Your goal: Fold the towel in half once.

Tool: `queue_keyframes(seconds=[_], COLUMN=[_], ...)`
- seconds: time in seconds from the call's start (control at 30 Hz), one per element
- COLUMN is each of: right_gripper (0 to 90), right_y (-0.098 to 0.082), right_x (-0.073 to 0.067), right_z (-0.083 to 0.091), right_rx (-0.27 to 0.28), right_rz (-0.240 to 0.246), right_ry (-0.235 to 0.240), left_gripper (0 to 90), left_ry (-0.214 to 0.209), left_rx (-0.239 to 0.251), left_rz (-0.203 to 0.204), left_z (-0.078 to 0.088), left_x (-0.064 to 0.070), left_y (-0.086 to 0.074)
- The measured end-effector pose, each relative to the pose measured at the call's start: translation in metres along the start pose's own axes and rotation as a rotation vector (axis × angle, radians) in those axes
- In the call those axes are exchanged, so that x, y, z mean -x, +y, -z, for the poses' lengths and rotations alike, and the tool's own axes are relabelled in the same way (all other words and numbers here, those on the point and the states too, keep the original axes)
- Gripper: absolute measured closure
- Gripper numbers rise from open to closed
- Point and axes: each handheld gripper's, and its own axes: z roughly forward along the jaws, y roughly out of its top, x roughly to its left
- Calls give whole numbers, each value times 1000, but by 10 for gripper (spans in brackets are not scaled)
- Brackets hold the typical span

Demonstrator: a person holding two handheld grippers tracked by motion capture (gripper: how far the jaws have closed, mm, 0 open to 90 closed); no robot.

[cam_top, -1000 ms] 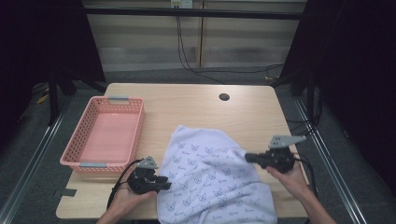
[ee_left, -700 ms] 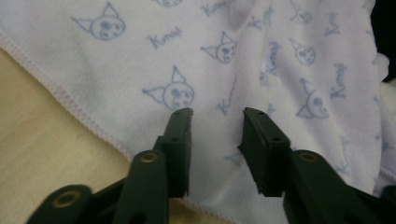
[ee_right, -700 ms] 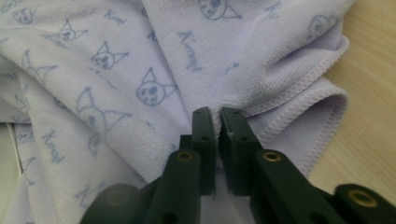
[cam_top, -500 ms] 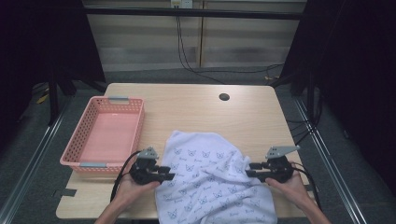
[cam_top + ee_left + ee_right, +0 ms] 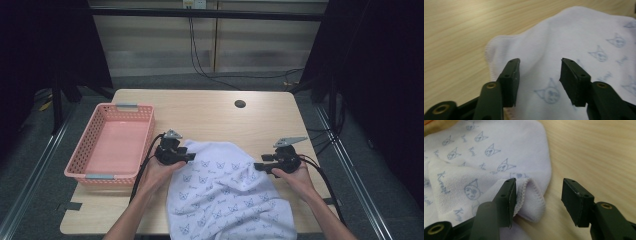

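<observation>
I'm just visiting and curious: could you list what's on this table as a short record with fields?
Cloth: white towel printed with cat faces, rumpled, hanging over the near table edge
Basket: pink basket, left of the towel
Left claw: open, jaws just opening, at the towel's left corner
Right claw: open, jaws just opening, at its right edge
Table: light wooden table

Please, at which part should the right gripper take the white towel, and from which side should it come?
Probably the folded, stitched edge of the towel at its right end, approached from the bare table side. There the hem curls up off the wood, and the right gripper, jaws open, already has it between them.
</observation>
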Motion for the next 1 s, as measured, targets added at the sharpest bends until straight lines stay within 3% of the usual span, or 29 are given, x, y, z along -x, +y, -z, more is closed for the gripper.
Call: queue_keyframes(seconds=[0.03, 0.07, 0.13, 0.17, 0.23, 0.27, 0.33, 0.43, 0.53, 0.67, 0.7, 0.73, 0.77, 0.87, 0.97, 1.0], right_gripper=[444, 440, 441, 469, 613, 696, 750, 768, 768, 763, 761, 761, 757, 752, 744, 741], right_y=[-1, -2, -5, -6, -8, -8, -5, 4, 18, 35, 36, 36, 33, 13, -12, -20], right_x=[-2, -2, -7, -9, -15, -16, -16, -8, -2, -5, -8, -8, -20, -38, -54, -58], right_z=[-3, -5, -10, -12, -12, -10, -6, 9, 29, 58, 62, 62, 67, 61, 50, 46], right_rx=[-11, -20, -52, -62, -57, -46, -36, 32, 97, 188, 198, 198, 199, 148, 91, 74], right_rz=[-3, -2, 16, 28, 44, 49, 54, 46, 50, 86, 100, 100, 137, 178, 193, 189], right_ry=[15, 26, 46, 57, 70, 65, 53, 8, -41, -86, -81, -81, -65, -14, 48, 72], left_gripper=[481, 476, 483, 515, 720, 832, 873, 878, 878, 878, 877, 877, 877, 876, 875, 874], left_ry=[6, 41, 28, 51, 69, 44, 11, -44, -47, -73, -94, -94, -112, -143, -153, -126], left_rx=[-3, -5, -30, -25, -34, -58, -27, 60, 134, 233, 231, 231, 203, 130, 67, 26], left_rz=[9, 18, 18, -12, -34, -38, -20, 4, -54, -90, -118, -118, -160, -197, -188, -195], left_z=[-1, -3, -6, -6, -5, -3, 0, 13, 32, 55, 59, 59, 61, 62, 63, 63], left_x=[-3, -5, -7, -5, -2, -2, -1, 3, 14, 34, 42, 42, 55, 67, 71, 73], left_y=[-1, -2, -5, -7, -7, -6, -5, 5, 22, 38, 37, 37, 27, 0, -26, -37])
